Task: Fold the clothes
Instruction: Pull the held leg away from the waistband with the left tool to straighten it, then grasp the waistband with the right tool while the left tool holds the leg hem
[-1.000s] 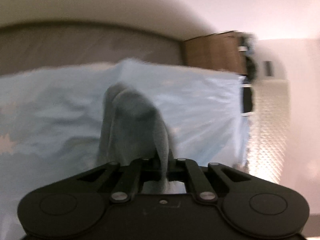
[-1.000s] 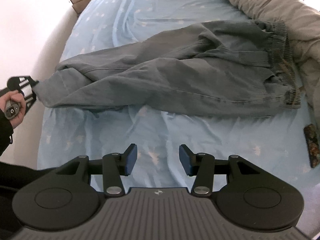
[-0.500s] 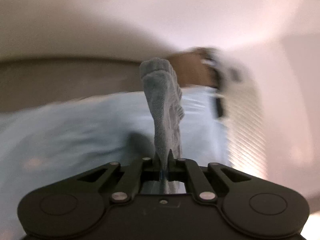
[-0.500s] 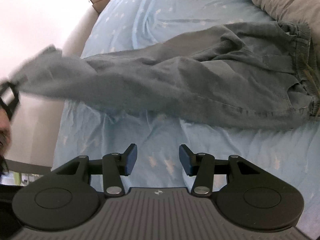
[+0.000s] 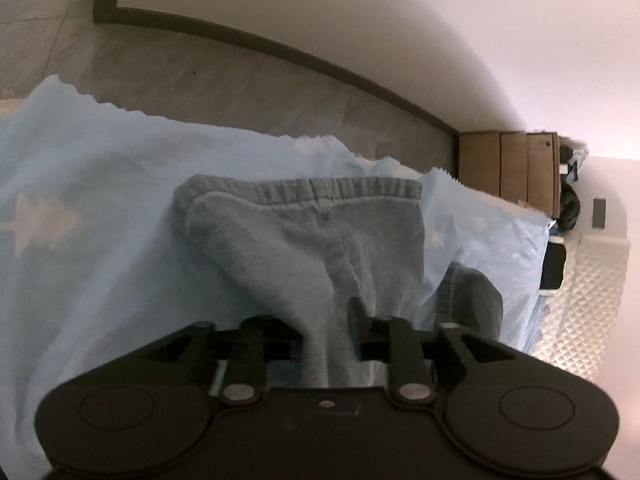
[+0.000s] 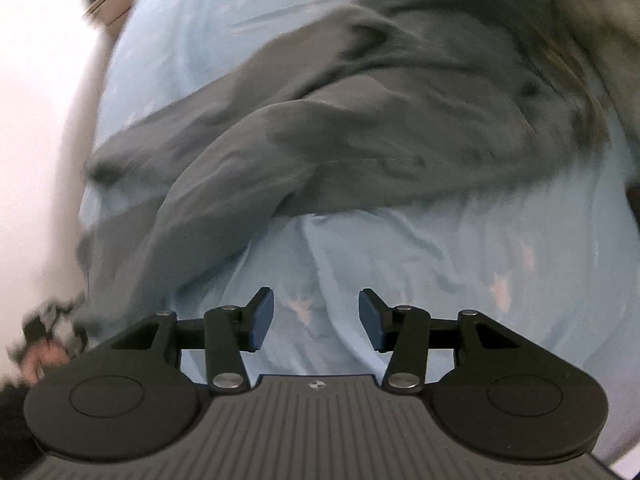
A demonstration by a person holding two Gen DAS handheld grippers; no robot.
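Grey trousers (image 6: 360,120) lie across a light blue star-print bed sheet (image 6: 440,264). One leg end (image 5: 320,240), with its ribbed cuff, lies on the sheet in the left wrist view. My left gripper (image 5: 326,316) still has this leg's cloth between its fingers, with the jaws parted a little; the cloth hides the left finger. My right gripper (image 6: 316,316) is open and empty above bare sheet, just short of the trousers' near edge. The right wrist view is blurred by motion.
A brown wooden cabinet (image 5: 508,168) stands past the bed's far corner. A white quilted mattress side (image 5: 580,300) is at the right. Grey floor (image 5: 240,76) and a dark skirting board run beyond the bed. A grey blanket (image 6: 612,20) lies at the far right.
The left gripper swung the trouser leg up and laid it down on the sheet, and its jaws have parted. The leg now bends toward the near side. The right gripper moved closer to the trousers.
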